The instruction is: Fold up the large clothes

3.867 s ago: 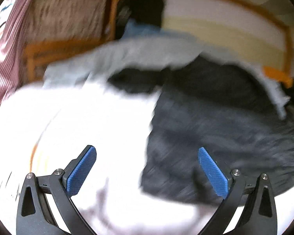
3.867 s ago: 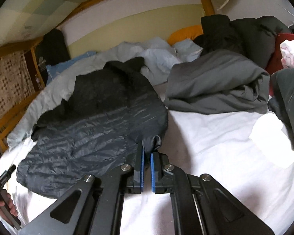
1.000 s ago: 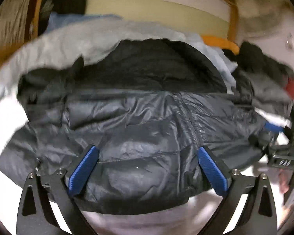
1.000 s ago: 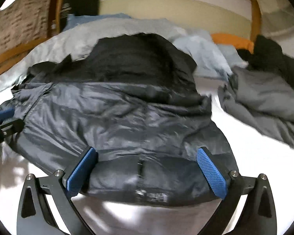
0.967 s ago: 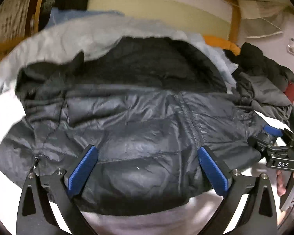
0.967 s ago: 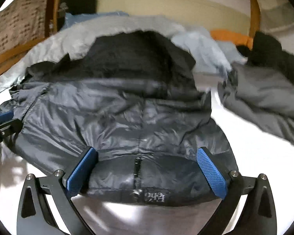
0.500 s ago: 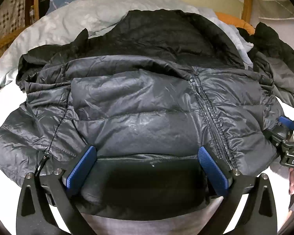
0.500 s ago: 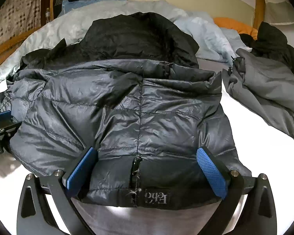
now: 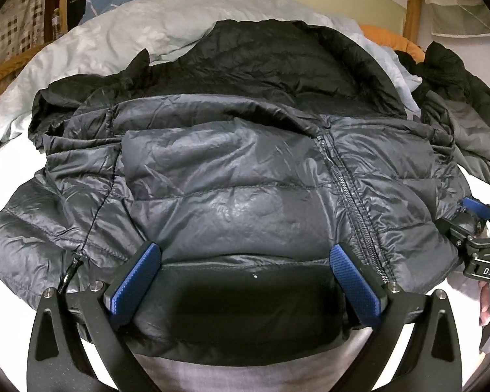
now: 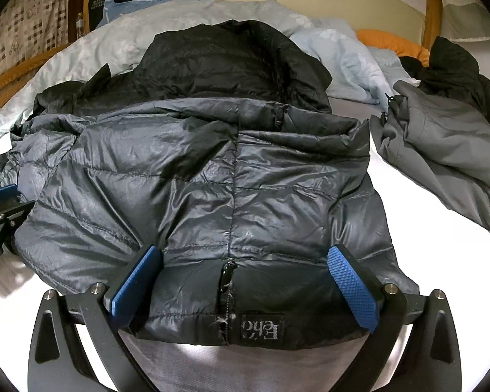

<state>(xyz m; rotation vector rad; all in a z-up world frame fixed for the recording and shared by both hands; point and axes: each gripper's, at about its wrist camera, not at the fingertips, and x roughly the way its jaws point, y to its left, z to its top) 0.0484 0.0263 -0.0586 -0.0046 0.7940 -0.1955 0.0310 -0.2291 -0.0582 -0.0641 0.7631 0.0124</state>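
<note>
A dark grey quilted down jacket (image 9: pixel 232 176) lies flat on the white bed, its black hood (image 9: pixel 277 62) at the far end and its hem toward me. My left gripper (image 9: pixel 244 254) is open, its blue pads (image 9: pixel 137 281) straddling the hem left of the zipper (image 9: pixel 352 205). In the right wrist view the same jacket (image 10: pixel 212 176) shows its zipper end and a label (image 10: pixel 261 328). My right gripper (image 10: pixel 245 254) is open too, with the hem between its fingers. Each gripper shows at the other view's edge: right gripper (image 9: pixel 477 228), left gripper (image 10: pixel 0 215).
A crumpled grey garment (image 10: pixel 447 150) and a black one (image 10: pixel 454 65) lie on the right of the bed. A pale blue duvet (image 10: pixel 114 45) and an orange pillow (image 10: pixel 392 44) sit behind the hood. Wooden bed frame (image 10: pixel 429 9) at the back. A hand (image 9: pixel 483 300) holds the right gripper.
Both grippers have closed in on the jacket's hem, which now lies between their fingers. The right gripper, shut on a jacket edge 3.9 s ago, is now open.
</note>
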